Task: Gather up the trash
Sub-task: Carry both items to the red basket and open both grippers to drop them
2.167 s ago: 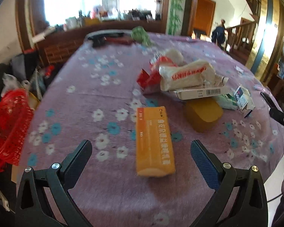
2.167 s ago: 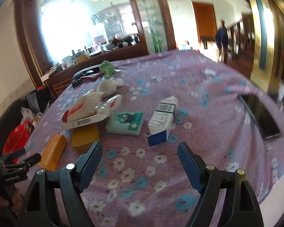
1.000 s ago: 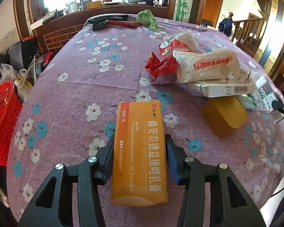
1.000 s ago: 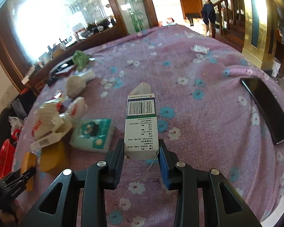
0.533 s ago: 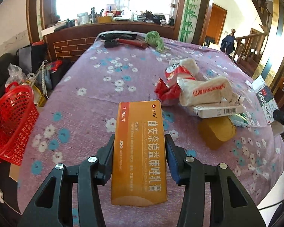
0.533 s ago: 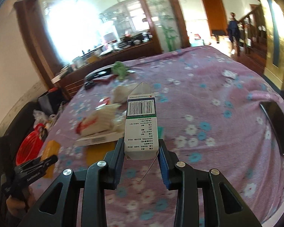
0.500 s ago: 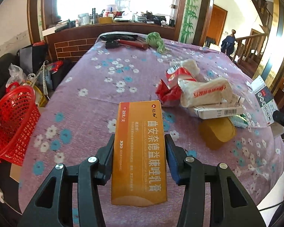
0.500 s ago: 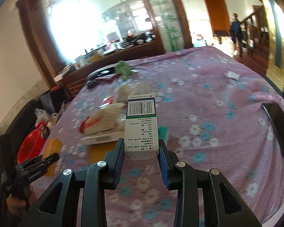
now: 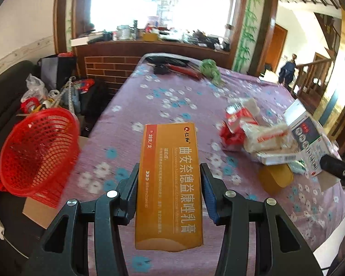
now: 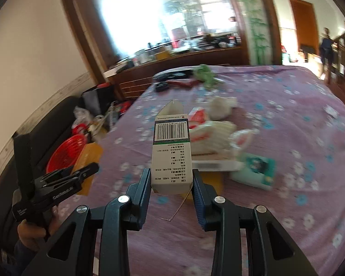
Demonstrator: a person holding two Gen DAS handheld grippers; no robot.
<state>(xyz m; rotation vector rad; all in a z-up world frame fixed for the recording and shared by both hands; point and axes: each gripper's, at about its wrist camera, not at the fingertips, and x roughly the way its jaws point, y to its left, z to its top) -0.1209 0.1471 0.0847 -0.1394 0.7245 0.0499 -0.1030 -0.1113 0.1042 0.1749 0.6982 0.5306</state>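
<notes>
Left gripper [image 9: 169, 189]: clamped on orange medicine carton [image 9: 170, 184], lifted off the floral tablecloth [image 9: 172, 101] since a second ago. Right gripper [image 10: 171, 188]: clamped on white barcode carton [image 10: 172, 154], likewise raised; both appear ready to bin. Red mesh basket [image 9: 38, 151], at 9 o'clock beside the table: apparently empty; wrappers [image 9: 262, 135] remain at 2 o'clock.

I count one orange box [image 9: 170, 184], one white box [image 10: 171, 158], one red basket [image 9: 34, 156], one tissue pack [image 10: 255, 169], two claws of mine.
</notes>
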